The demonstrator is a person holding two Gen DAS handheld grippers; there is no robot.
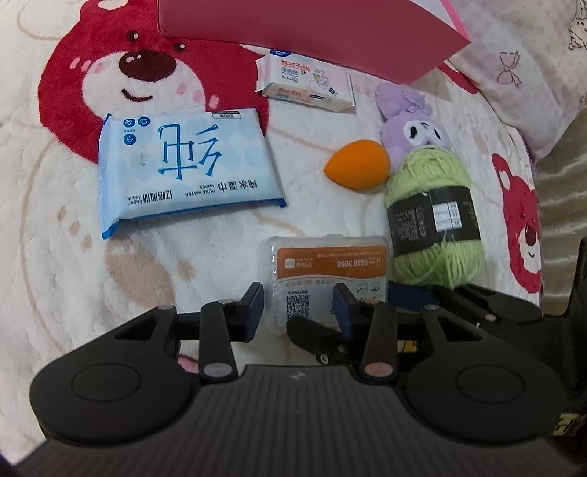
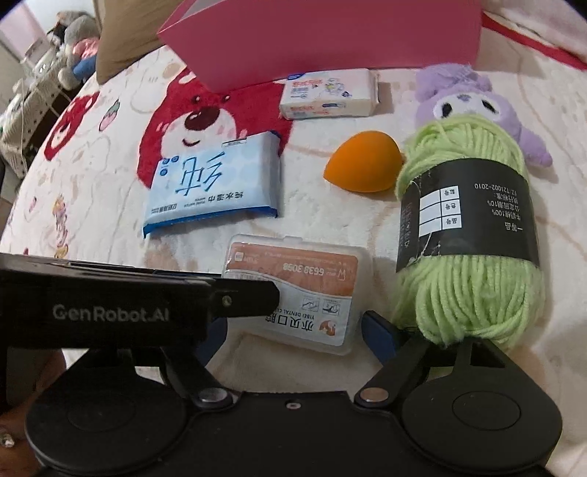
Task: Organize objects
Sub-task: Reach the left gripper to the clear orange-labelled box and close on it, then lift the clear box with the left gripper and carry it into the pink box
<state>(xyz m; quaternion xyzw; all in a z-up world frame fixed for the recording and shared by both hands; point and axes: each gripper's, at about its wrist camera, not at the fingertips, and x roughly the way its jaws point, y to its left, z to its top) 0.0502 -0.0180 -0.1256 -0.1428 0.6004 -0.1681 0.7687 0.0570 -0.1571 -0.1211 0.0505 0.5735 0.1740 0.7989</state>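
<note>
Black left gripper [image 1: 298, 306] fingers [image 1: 253, 304] straddle the near end of a clear floss-pick box [image 1: 328, 273], jaws narrowed around it, though whether the pads press it I cannot tell. Right gripper [image 2: 293, 330] stands wide, one blue pad [image 2: 379, 335] just beside the same box's other edge, not gripping. Beside the box lies green yarn [image 2: 473, 235]. Beyond sit an orange makeup sponge [image 1: 357, 165], blue wet wipes [image 1: 187, 165], a purple plush [image 1: 414, 121], a tissue pack [image 1: 306, 82] and a pink box [image 1: 312, 33].

Soft, even indoor light w/ faint shadows under items, no glare; strong fisheye bending at bed [image 1: 220, 264] edges, corners dark, slight blur overall.
</note>
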